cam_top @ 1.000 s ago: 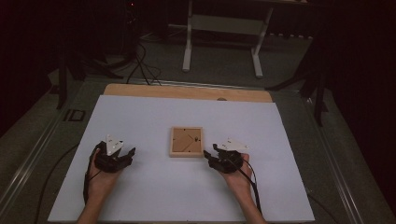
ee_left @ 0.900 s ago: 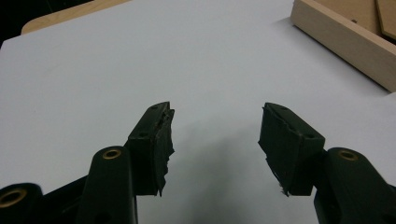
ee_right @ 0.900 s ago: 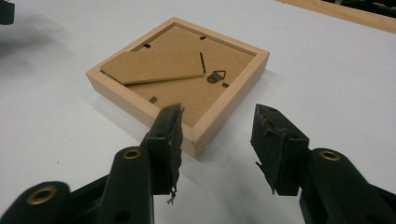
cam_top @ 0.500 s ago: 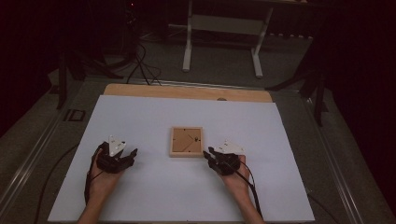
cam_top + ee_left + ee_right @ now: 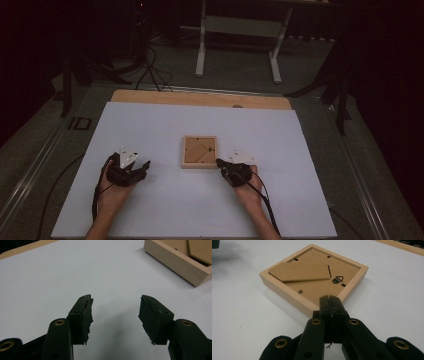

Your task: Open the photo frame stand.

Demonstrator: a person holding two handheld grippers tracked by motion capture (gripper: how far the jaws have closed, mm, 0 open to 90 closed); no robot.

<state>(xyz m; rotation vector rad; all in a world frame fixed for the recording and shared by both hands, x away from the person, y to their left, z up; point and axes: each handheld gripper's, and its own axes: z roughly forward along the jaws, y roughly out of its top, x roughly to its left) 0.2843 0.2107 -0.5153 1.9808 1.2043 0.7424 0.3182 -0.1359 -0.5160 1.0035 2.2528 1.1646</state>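
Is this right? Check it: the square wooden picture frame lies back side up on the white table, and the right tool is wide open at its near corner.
One thing is wrong: the right tool is shut, jaws pressed together with nothing between them, as the right gripper view shows. The square wooden picture frame does lie back side up on the white table, the tool at its near corner.

A: High view looks forward and down from above the person's side, far off, whole table in shot.
B: Gripper views?
A: Low and close, along the jaws. Both catch the wooden frame the high view shows mid-table.
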